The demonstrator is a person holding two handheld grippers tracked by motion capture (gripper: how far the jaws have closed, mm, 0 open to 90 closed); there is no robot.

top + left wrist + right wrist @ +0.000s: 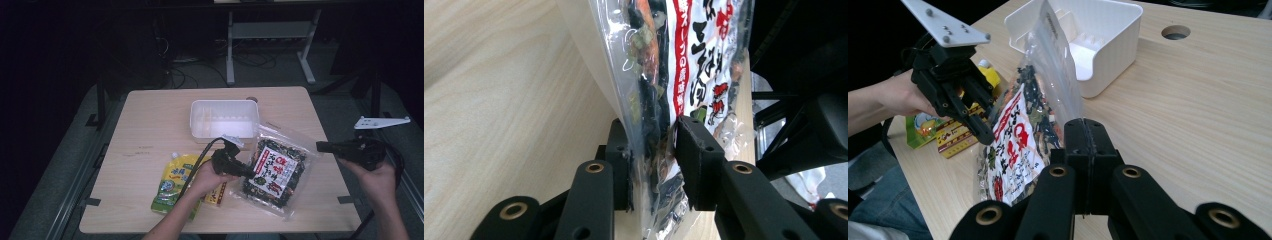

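Observation:
A clear bag of dark dried food with a red and white label [275, 172] lies at the table's right front. My left gripper [251, 173] reaches it from the left and is shut on its near edge. In the left gripper view the bag [684, 60] fills the gap between the two pads of my left gripper [654, 165]. The right gripper view shows that edge of the bag [1018, 135] tilted up off the table in the left gripper [983, 132]. My right gripper [320, 146] hovers by the table's right edge, its jaws [1087, 135] shut together on nothing.
A white plastic bin [225, 119] stands open at the table's middle back, just behind the bag. A green and yellow pouch [172, 185] and a small red and yellow packet [216, 194] lie under my left forearm. A round hole [251, 99] sits in the wooden table [150, 120] behind the bin.

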